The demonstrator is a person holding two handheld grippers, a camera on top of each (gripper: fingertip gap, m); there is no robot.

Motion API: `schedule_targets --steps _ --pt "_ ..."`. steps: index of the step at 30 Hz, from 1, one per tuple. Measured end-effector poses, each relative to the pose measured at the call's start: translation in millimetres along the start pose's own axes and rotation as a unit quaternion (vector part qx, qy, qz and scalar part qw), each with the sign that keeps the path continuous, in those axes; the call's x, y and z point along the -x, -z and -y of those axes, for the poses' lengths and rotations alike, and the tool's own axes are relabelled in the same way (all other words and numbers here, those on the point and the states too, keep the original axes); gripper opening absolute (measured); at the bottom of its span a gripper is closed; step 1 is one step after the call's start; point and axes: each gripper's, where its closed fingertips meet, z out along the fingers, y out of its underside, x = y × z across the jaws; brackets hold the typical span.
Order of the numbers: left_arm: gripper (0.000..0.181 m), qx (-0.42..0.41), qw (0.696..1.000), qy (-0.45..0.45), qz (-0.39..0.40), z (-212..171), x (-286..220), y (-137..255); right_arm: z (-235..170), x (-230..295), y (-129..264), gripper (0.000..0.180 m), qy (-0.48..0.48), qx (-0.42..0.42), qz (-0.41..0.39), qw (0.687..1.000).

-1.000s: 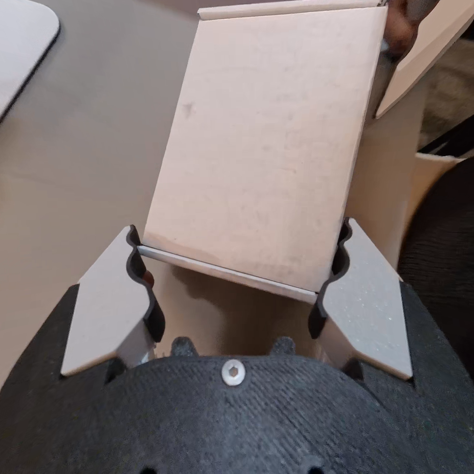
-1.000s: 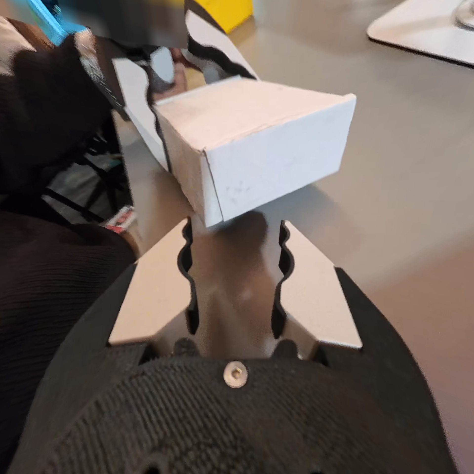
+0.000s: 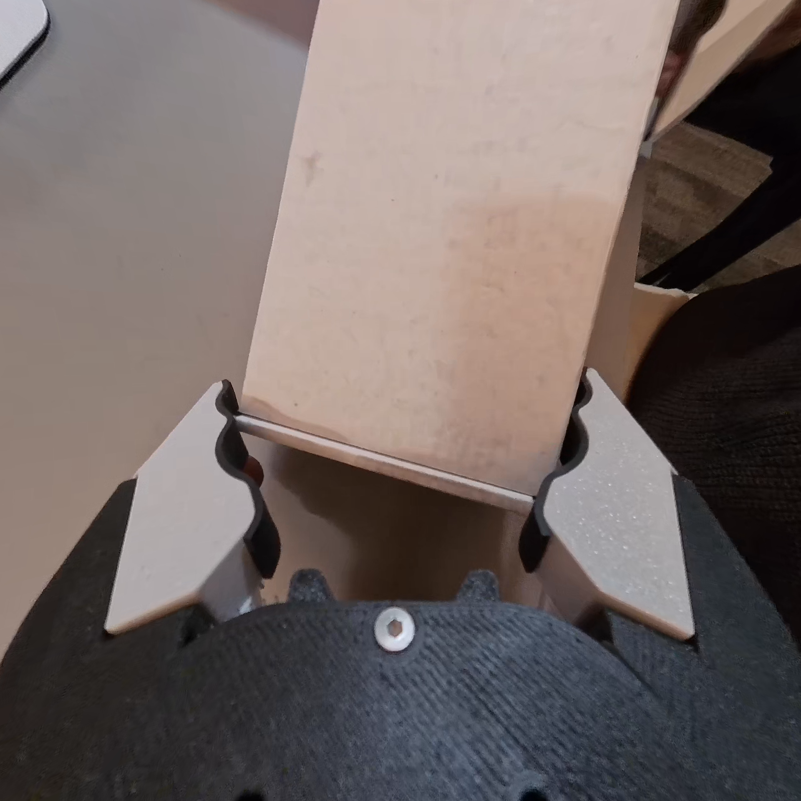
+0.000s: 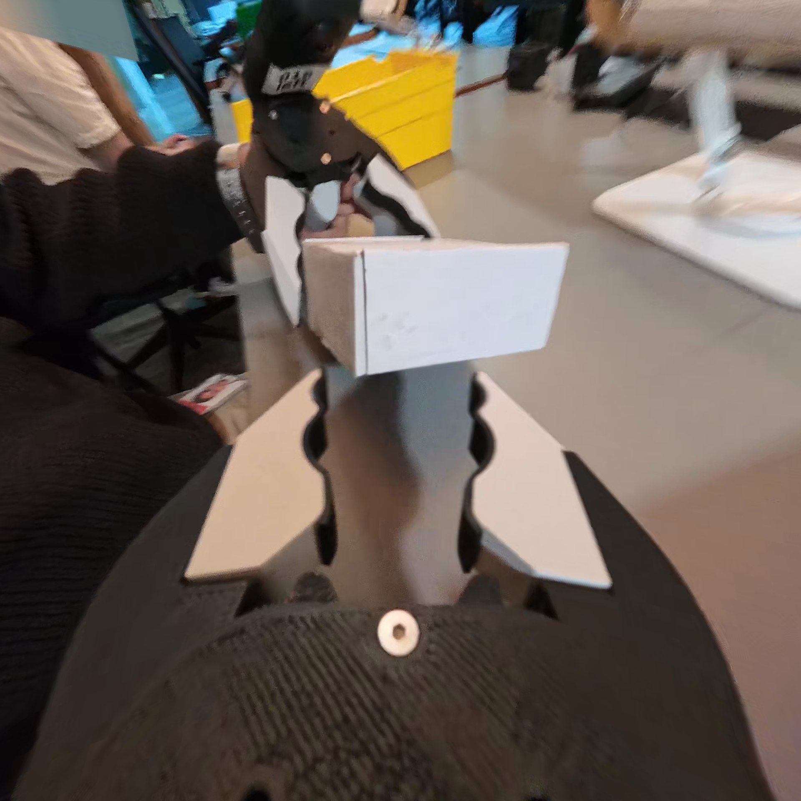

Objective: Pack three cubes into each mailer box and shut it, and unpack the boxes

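Left gripper (image 3: 385, 442) clamps closed mailer box (image 3: 455, 216); contents hidden.

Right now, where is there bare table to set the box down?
Bare table lies right of the box, short of the white board; in the left wrist view, more at. Crowded behind the box: left gripper, yellow bin.
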Motion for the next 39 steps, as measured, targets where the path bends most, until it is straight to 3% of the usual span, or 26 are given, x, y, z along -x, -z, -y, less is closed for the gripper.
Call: schedule_targets --steps 1,3,4,6,11,13,18,22,27,33,39 --pt "0.146 -0.002 1.000 0.007 -0.002 0.8 0.4 0.2 8.4 -6.1 4.8 0.079 0.032 -0.016 -0.036 0.999" --pt "0.146 -0.005 1.000 0.018 -0.003 3.1 1.1 -0.2 24.3 -10.2 13.0 0.088 0.129 -0.035 -0.110 0.985" --pt "0.146 -0.005 1.000 0.023 -0.002 4.6 1.4 -1.0 27.3 -8.1 13.7 0.085 0.183 -0.028 -0.141 0.973" --pt "0.146 -0.003 1.000 0.030 0.009 8.9 2.0 -4.4 23.4 -2.8 8.1 0.055 0.279 0.007 -0.192 0.941" --pt "0.146 0.024 0.998 0.013 0.057 14.9 -0.1 -19.2 7.3 6.1 -14.5 0.058 0.482 0.084 -0.270 0.830" --pt "0.146 0.035 0.996 0.008 0.080 14.8 1.4 -22.4 -5.6 10.7 -21.7 0.069 0.522 0.108 -0.259 0.806" --pt "0.146 0.040 0.996 0.025 0.073 19.7 -9.3 -28.8 -20.4 0.4 -25.5 0.088 0.531 0.166 -0.272 0.785" --pt "0.147 0.044 0.997 0.020 0.053 26.4 -31.0 -38.3 -25.9 -9.9 -22.0 0.070 0.564 0.208 -0.292 0.744" --pt "0.148 -0.059 0.992 -0.008 0.115 55.9 -13.4 -23.4 -23.0 -19.7 -12.4 0.067 0.501 0.212 -0.302 0.783" --pt "0.148 -0.116 0.992 0.043 0.030 60.8 -25.7 -15.3 -8.3 -30.0 2.4 0.067 0.409 0.146 -0.309 0.846" --pt "0.150 -0.134 0.991 0.019 0.019 62.2 -33.0 -24.0 -3.5 -20.9 -1.4 0.067 0.393 0.108 -0.281 0.869"
